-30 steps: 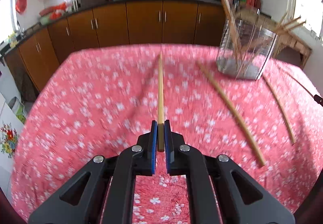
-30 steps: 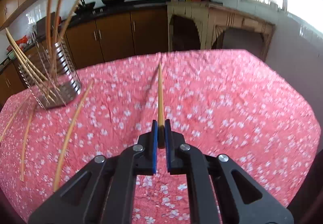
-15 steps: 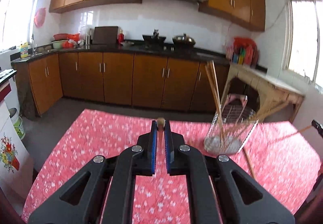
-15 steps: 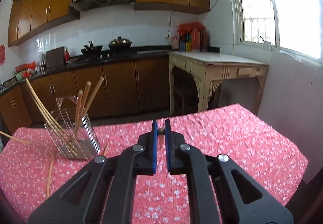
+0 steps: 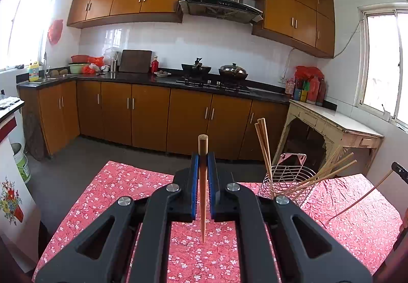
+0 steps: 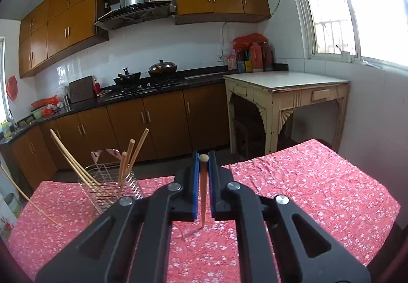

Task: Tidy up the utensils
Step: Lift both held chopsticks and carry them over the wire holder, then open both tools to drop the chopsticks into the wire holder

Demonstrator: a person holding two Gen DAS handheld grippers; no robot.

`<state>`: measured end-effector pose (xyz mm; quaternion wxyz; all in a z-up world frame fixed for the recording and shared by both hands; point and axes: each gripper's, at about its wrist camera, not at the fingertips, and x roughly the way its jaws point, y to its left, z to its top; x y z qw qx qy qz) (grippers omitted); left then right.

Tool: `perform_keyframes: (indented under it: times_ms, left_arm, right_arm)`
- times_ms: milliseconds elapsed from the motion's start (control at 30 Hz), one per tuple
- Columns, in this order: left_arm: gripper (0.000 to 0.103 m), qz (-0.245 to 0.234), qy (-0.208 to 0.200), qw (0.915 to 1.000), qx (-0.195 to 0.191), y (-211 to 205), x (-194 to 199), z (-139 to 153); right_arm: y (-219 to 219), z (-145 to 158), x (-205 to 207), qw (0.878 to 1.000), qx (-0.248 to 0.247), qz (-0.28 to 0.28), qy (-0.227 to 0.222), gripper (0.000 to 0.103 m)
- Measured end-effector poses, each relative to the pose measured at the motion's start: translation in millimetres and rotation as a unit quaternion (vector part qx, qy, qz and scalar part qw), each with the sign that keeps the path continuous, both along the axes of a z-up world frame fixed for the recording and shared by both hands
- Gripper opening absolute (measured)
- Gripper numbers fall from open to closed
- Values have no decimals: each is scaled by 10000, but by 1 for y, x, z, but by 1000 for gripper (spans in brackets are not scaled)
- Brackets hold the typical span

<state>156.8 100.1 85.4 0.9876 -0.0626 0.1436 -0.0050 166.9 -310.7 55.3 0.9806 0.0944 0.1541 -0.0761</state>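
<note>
Kitchen, floral red tablecloth (image 5: pixel 132 188). Left gripper (image 5: pixel 203 168) clamped on chopstick (image 5: pixel 203 196), right gripper (image 6: pixel 203 168) likewise (image 6: pixel 203 193), both raised, probably bound for wire holder (image 5: pixel 288 181) ahead.

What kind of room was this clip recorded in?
A home kitchen, by the look of it: a gas hob with a wok on it under a range hood, and wooden cabinets below a dark worktop.
</note>
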Motion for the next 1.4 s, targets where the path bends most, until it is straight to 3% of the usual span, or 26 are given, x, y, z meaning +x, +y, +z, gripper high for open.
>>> perform_keyframes:
  times_ms: [333,567,867,1100,1233,1400]
  left_arm:
    - [7,-155,-122,9997,-132,-8,-4,15]
    - [7,-465,-398,9977,-297,-26,-6,50]
    - [7,-747,-835,9934,-242,-67,1,90]
    - [7,-767,-961,9918,-337,-97,26,101]
    - [7,-672,-1029,9922,-180,-117,49,97]
    - [7,-580,-834,9948,-116,-132,80,81]
  right_arm:
    - [4,28,-18,9985,264,446,-177,8]
    - [15,81,-41,9937,350,949,-474,8]
    - [34,140,-53,9860,313,1384,-871,8]
    - [69,161,-8,9828,255,1562,-952,8]
    - [87,153,42,9844,213,1624,-647,8]
    - [96,125,98,9848,347,1699,-98,8]
